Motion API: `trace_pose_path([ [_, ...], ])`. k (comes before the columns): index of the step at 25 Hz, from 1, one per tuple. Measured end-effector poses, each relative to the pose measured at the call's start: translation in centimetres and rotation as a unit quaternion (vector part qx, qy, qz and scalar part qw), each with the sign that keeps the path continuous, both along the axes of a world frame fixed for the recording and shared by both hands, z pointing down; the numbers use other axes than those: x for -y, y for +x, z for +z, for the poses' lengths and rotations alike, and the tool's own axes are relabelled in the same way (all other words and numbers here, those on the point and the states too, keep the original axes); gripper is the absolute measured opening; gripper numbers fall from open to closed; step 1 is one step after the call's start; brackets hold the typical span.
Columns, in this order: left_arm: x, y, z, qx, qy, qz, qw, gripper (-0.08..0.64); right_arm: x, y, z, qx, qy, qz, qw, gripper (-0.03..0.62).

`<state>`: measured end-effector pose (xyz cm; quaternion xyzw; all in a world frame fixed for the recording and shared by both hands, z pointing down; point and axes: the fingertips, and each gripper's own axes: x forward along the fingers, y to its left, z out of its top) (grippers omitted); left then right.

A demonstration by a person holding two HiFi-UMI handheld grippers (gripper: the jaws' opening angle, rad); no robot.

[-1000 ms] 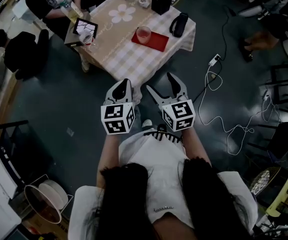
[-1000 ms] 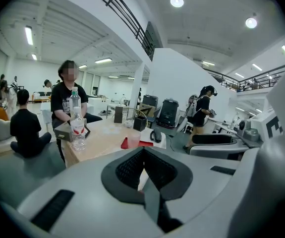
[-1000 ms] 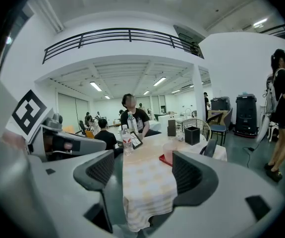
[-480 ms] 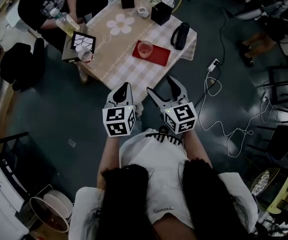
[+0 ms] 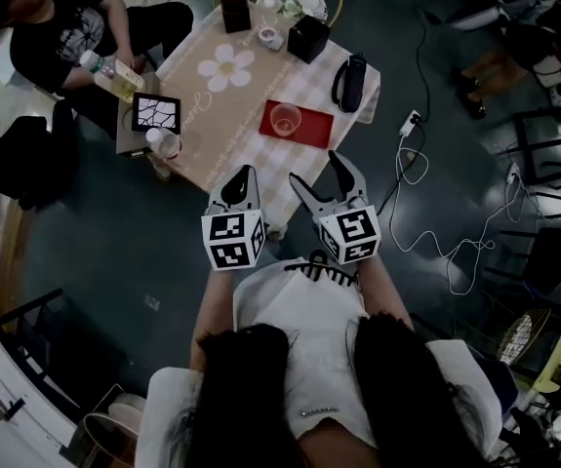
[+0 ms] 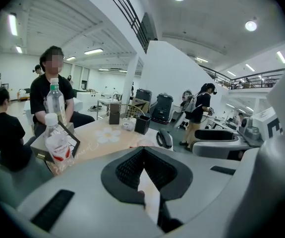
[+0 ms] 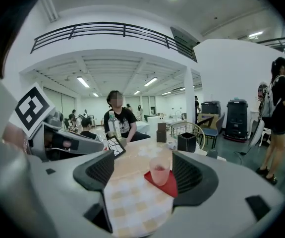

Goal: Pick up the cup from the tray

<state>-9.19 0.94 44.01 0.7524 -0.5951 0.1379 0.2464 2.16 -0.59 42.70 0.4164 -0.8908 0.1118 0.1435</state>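
My right hand-held gripper (image 5: 315,167) is released, short of the cup (image 5: 284,118) on the red tray (image 5: 315,128); my left hand-held gripper (image 5: 242,174) is clenched, empty.

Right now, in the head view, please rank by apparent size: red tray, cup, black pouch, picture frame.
Largest: red tray.
Next: black pouch and picture frame, which look about alike, so I leave them unranked.
Smallest: cup, standing on the tray.
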Motion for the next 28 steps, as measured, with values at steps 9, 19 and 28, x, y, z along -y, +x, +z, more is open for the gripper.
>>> trace_pose_path([
  [9,3.5,-1.4,1.1,0.017,0.000,0.049,0.9986,0.005,2.9,-1.9,1.8,0.013,0.004,0.066,0.998,0.367],
  [19,5.1,-3.4,2.2,0.000,-0.014,0.055,0.9984,0.005,4.6,-3.6,2.7,0.001,-0.001,0.079,0.997,0.401],
  [28,7.1,-3.9,4.2,0.018,-0.045,0.071,0.9963,0.005,7.9,-4.3,3.7,-0.018,0.005,0.074,0.997,0.431],
])
